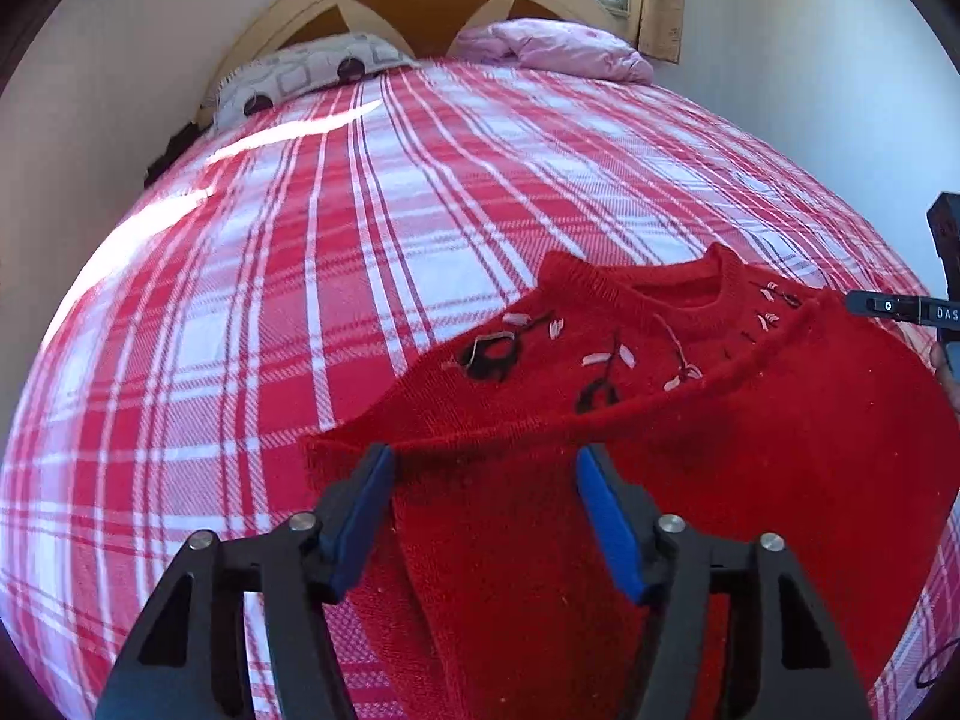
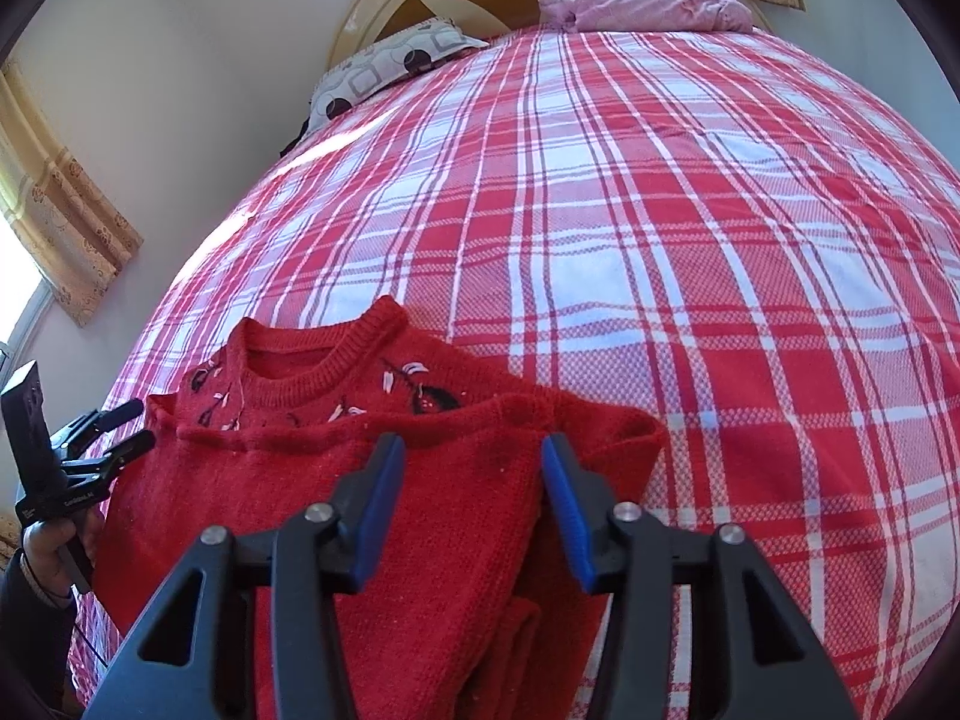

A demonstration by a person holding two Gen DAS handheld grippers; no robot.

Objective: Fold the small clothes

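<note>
1. Left claw [image 1: 485, 468] stands part open above the sweater [image 1: 690, 396], its blue pads [image 1: 360, 516] clear of the knit.
2. Right claw [image 2: 474, 459] is also part open, gripping nothing; red knit lies just below and ahead.
3. Both claws tilt downward over the bed [image 2: 690, 210].
4. The sweater lies partly folded, collar beyond the claws.

Open right tongs [image 2: 468, 450] hover over the folded red sweater [image 2: 372, 474] on the plaid bedspread [image 2: 690, 240].
</note>
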